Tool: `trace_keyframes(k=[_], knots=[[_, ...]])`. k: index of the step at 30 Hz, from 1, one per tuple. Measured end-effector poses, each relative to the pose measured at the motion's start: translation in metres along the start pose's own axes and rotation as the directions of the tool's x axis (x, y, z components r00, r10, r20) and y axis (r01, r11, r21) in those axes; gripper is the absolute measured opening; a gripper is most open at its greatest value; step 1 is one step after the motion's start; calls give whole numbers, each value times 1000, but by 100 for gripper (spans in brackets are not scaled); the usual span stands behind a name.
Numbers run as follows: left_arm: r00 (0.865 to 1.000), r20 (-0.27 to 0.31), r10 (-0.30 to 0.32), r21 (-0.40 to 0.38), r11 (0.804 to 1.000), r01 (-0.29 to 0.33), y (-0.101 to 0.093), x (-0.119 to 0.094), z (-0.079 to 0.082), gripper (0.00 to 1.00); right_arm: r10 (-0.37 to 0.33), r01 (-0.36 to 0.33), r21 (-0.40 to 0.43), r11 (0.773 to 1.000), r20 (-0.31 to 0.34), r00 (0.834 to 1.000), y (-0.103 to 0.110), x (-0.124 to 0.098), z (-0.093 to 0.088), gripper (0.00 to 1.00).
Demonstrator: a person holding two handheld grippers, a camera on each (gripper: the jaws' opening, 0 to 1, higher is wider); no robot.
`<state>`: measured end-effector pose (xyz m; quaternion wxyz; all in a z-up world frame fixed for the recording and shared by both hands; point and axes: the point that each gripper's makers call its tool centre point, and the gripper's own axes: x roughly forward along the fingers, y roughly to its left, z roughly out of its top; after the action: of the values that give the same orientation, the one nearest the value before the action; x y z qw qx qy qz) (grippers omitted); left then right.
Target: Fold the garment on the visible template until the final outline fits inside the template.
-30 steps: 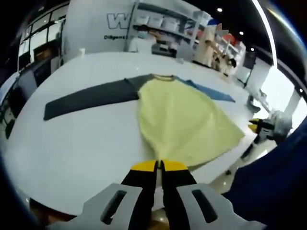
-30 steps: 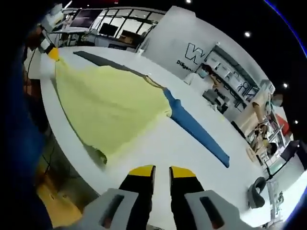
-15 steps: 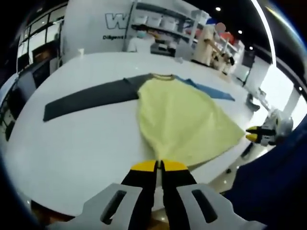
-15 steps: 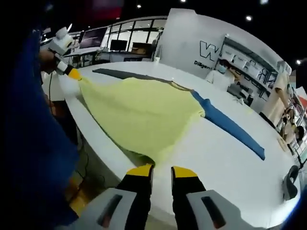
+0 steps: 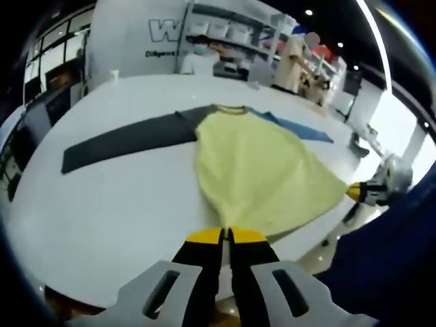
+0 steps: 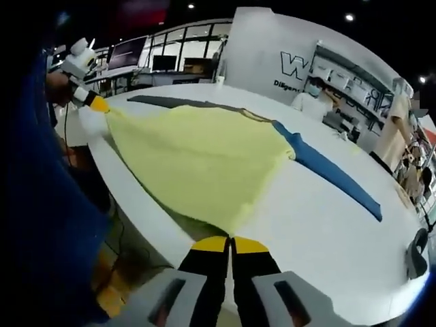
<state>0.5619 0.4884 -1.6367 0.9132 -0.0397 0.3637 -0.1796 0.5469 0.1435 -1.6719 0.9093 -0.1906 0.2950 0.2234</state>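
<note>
A long-sleeved garment lies flat on the white table [image 5: 102, 204]: yellow body [image 5: 259, 170], grey sleeve [image 5: 122, 139], blue sleeve [image 5: 300, 129]. My left gripper [image 5: 226, 236] is shut on the near hem corner of the yellow body. In the left gripper view, the right gripper [image 5: 361, 193] touches the hem's other corner at the table edge. In the right gripper view, the right gripper [image 6: 230, 242] is shut on that yellow hem corner, the yellow body [image 6: 197, 157] spreads ahead, the blue sleeve [image 6: 327, 174] runs right, and the left gripper [image 6: 95, 103] holds the far corner.
The hem lies along the table's rounded near edge [image 6: 136, 204], with floor below. My blue-clothed body [image 5: 381, 266] fills the side between the grippers. People [image 5: 201, 58] stand by shelves beyond the table. A dark chair [image 6: 415, 245] stands past the right edge.
The right gripper has moved onto the hem corner and its jaws have gone from open to shut on it. The left gripper has kept its hold and place.
</note>
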Motion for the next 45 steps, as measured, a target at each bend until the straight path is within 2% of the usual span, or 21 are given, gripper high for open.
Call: trace_keyframes(k=[6, 8, 10, 15, 19, 21, 23, 26, 28, 30, 31, 35, 37, 38, 39, 41, 42, 43, 45], knots=[[1000, -4, -4, 0, 1000, 4, -1, 1, -2, 4, -60, 58, -93, 994, -15, 998, -17, -9, 4, 0], [1000, -6, -6, -3, 1000, 6, -2, 1, -4, 4, -84, 81, -151, 985, -17, 996, -22, -13, 8, 0], [1000, -9, -7, -4, 1000, 7, -2, 1, -6, 4, -101, 93, -242, 966, -22, 995, -26, -18, 11, 0], [1000, -19, -9, -17, 1000, 9, -2, 1, -13, 4, -108, 99, -310, 946, -15, 994, -20, -27, 23, 0], [1000, -24, -9, -17, 1000, 8, -2, 1, -16, 4, -97, 87, -315, 945, -15, 995, -15, -29, 27, 0], [1000, -29, -9, -19, 1000, 9, 0, 2, -19, 4, -90, 73, -323, 944, -38, 995, -12, -26, 20, 0], [999, -34, -8, -21, 1000, 7, 1, 3, -21, 4, -72, 45, -303, 952, -79, 994, -8, -21, 6, 0], [999, -37, -8, -22, 1000, 8, 2, 5, -25, 4, -77, 48, -299, 953, -88, 993, -7, -19, 3, 0], [999, -32, -13, -21, 1000, 13, 2, 3, -23, 4, -72, 50, -268, 962, -72, 995, -5, -22, 9, 0], [1000, -24, -18, -18, 1000, 17, -1, 1, -20, 4, -80, 76, -204, 976, -12, 997, -6, -24, 25, 0], [1000, -22, -18, -13, 1000, 18, -1, 1, -17, 4, -82, 78, -195, 978, -14, 996, -7, -24, 26, 0], [1000, -21, -15, -5, 1000, 15, -1, 2, -14, 4, -103, 92, -139, 986, -76, 992, -14, -12, 11, 0], [1000, -23, -15, -5, 1000, 15, 1, 3, -14, 4, -96, 93, -50, 994, -74, 993, -13, -8, 9, 0], [1000, -23, -15, -4, 1000, 15, 0, 2, -15, 4, -96, 96, 3, 995, -58, 994, -13, -6, 11, 3], [1000, -24, -15, -4, 1000, 15, 1, 2, -15, 4, -78, 83, 101, 991, -50, 996, -12, -3, 13, 5], [1000, -23, -13, -6, 1000, 13, 2, 2, -15, 4, -88, 93, 155, 983, -38, 995, -14, 0, 15, 2], [1000, -23, -13, -7, 1000, 13, 2, 2, -15, 4, -69, 74, 187, 979, -35, 997, -22, -9, -6, 2], [1000, -24, -13, -8, 1000, 13, 2, 2, -15, 4, -59, 64, 200, 978, -34, 998, -22, -11, -11, 4], [1000, -25, -12, -9, 1000, 12, 2, 3, -16, 4, -30, 35, 284, 958, -22, 999, -21, -5, -17, 5]])
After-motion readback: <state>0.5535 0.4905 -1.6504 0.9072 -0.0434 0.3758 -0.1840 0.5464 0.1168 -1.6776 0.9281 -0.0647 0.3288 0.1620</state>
